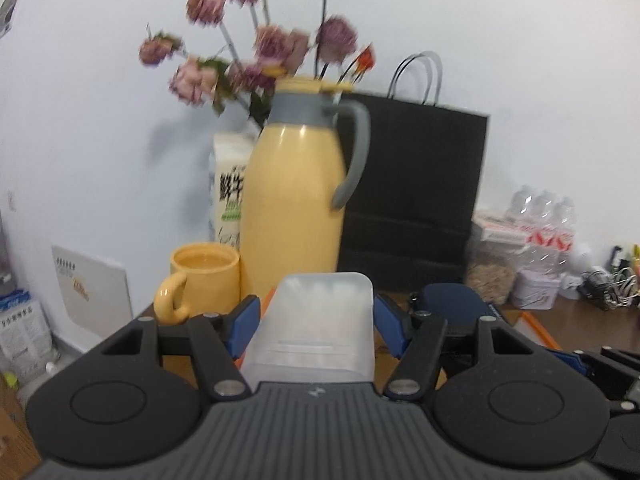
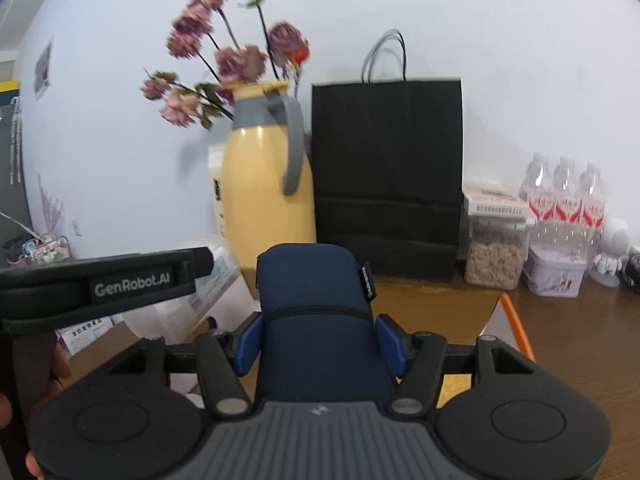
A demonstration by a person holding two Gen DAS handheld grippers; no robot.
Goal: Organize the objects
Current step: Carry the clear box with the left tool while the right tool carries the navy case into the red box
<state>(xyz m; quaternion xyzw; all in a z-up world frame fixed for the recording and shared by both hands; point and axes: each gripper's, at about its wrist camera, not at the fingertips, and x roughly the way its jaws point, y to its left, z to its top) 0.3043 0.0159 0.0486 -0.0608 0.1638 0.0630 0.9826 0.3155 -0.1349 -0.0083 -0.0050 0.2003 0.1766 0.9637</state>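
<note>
A brown wooden worktop carries a yellow jug (mid-frame), black paper bag, cereal jar, tin and yellow mug.

Left tongs are clamped on a frosted container. Right tongs are clamped on a navy pouch. Both point slightly downward.

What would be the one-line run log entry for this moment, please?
left gripper: shut on translucent box | right gripper: shut on navy case | both lifted before yellow jug
</note>
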